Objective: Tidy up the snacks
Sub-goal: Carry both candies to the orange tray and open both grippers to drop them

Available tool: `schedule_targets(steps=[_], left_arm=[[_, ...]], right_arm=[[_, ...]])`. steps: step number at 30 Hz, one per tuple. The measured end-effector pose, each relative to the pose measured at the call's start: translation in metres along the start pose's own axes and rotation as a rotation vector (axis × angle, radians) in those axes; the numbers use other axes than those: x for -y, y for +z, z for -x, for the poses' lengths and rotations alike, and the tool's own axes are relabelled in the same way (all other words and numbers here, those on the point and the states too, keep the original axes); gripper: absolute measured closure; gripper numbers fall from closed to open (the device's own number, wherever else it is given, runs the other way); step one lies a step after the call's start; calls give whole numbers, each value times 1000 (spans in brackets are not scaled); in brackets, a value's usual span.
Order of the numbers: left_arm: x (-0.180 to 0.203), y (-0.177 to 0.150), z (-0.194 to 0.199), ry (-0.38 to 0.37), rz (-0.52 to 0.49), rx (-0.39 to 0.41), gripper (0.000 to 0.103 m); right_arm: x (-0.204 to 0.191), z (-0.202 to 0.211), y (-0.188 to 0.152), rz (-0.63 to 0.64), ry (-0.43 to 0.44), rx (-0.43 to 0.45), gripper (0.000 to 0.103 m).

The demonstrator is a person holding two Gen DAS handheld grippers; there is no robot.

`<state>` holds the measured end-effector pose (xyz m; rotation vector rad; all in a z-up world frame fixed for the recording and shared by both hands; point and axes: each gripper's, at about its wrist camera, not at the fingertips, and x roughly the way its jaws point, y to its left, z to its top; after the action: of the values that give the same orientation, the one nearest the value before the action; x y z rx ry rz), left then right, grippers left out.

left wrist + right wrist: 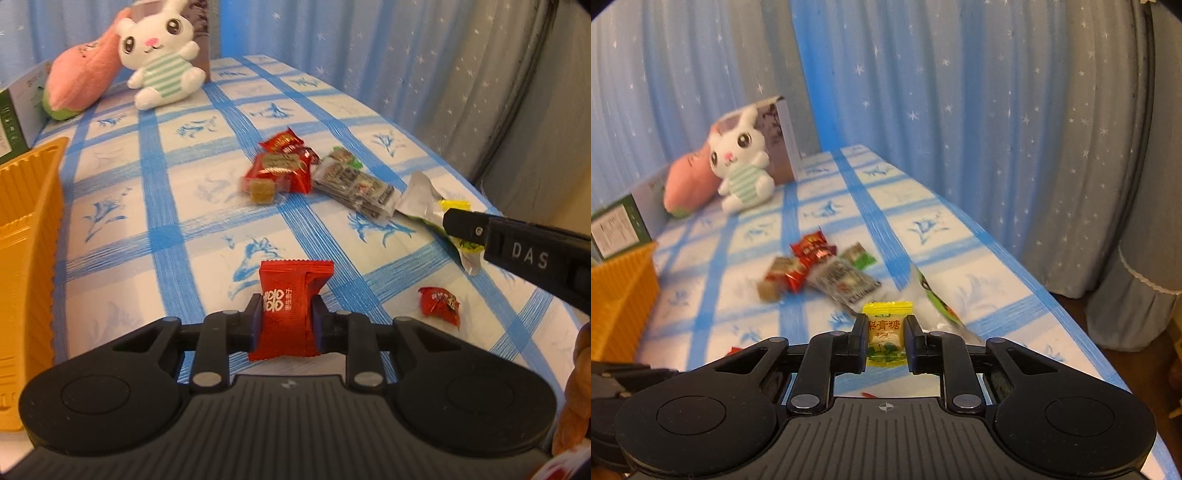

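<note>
Meanwhile the black two-finger left gripper [286,317] was clamped on a red foil-wrapped candy with white characters [290,308], its pads pressing the wrapper from both sides and holding it upright above the white tablecloth with blue checks and blue leaf prints [177,206]. The black right gripper [886,338] was closed on a small yellow wrapped candy printed with green leaves [885,334], pinched at its sides and lifted clear of the cloth. From the left wrist view, that right gripper reached in from the right edge, its finger marked "DAS", with the yellow candy showing at its tip beside a crumpled silver and green wrapper [424,201]. Near the middle of the table lay a loose heap of snacks: two red packets [282,162], one with a brown cube-shaped sweet [262,192] at its near end, a flat clear packet with dark print [354,184] just beside them, and a green-edged sachet [345,155] behind it. One small crinkled red candy [439,302] lay alone, nearer the front right and well apart from the heap. An orange ribbed plastic basket [29,229] stood at the left edge of the table. At the far end a white plush rabbit in a green-striped shirt [160,55] leaned against a tall box, touching a pink plush carrot-like cushion [83,74]. Blue and grey star-patterned curtains [960,129] hung behind the table.
</note>
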<state>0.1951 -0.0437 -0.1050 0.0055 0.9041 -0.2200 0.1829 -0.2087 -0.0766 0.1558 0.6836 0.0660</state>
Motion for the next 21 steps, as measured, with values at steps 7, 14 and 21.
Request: schedule_targets(steps=[7,14,21], left_arm=[[-20,9,46,28,61,77,79],[-68,12,105,116,131,149,79],[-141,-5,141,222,217,143,79]], right_arm=[[-15,22,13,-11,92,45,83],[-73,36,23,84,265,39,83],[-155,41,26,163,458,-11,83]])
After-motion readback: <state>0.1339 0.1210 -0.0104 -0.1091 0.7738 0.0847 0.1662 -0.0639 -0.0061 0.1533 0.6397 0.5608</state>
